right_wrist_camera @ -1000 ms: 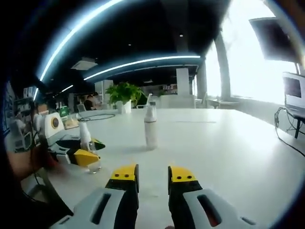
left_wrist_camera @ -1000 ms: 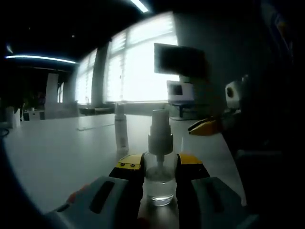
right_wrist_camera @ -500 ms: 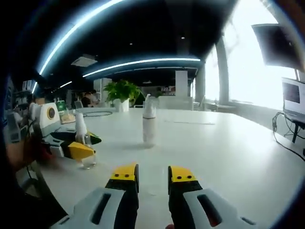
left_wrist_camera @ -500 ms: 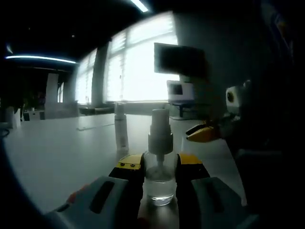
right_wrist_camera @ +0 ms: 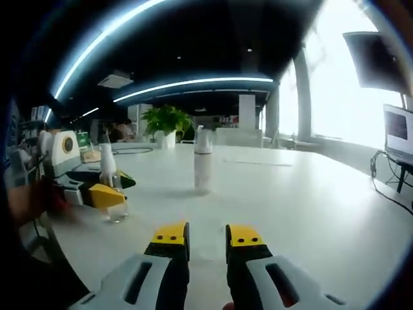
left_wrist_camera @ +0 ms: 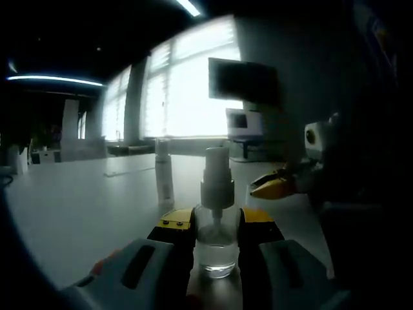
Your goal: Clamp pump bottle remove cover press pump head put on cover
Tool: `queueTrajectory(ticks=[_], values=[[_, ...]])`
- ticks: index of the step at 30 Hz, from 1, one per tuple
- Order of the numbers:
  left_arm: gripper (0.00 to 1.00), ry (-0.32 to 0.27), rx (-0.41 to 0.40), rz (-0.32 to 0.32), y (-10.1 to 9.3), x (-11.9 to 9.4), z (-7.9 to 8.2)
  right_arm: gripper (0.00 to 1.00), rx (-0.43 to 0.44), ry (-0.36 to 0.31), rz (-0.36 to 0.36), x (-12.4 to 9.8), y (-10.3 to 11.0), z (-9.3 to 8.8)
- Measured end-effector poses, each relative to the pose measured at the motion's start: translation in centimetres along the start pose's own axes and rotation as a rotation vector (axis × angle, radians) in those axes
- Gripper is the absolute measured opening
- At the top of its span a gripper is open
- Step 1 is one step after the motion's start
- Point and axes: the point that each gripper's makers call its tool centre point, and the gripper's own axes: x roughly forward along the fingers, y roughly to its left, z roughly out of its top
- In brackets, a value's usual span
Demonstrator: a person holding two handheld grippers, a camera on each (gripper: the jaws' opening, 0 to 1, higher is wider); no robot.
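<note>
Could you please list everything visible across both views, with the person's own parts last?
pump bottle: one, clear with a white pump head, clamped upright between the left tongs' jaws.
second bottle: one, white, standing alone mid-table.
table: one, white, under everything.
potted plant: one, green, far end.
monitor: one, dark, by the windows.
left tongs: one, yellow-tipped, grey, shut on the pump bottle.
right tongs: one, yellow-tipped, jaws slightly apart, holding nothing.
</note>
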Motion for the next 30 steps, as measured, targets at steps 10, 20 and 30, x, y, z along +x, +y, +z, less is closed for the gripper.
queueTrajectory(ticks=[10,20,30], values=[[0.16,0.0,0.0,0.0,-0.03,0.02,0.0,0.13,0.012,-0.001,-0.006,0.09,-0.17,-0.5],[0.16,0.0,0.0,0.0,-0.02,0.01,0.03,0.11,0.036,-0.011,-0.007,0.02,-0.3,-0.72],[0.16,0.001,0.0,0.001,0.01,0.0,0.02,0.1,0.011,-0.023,-0.008,-0.26,-0.23,-0.47]])
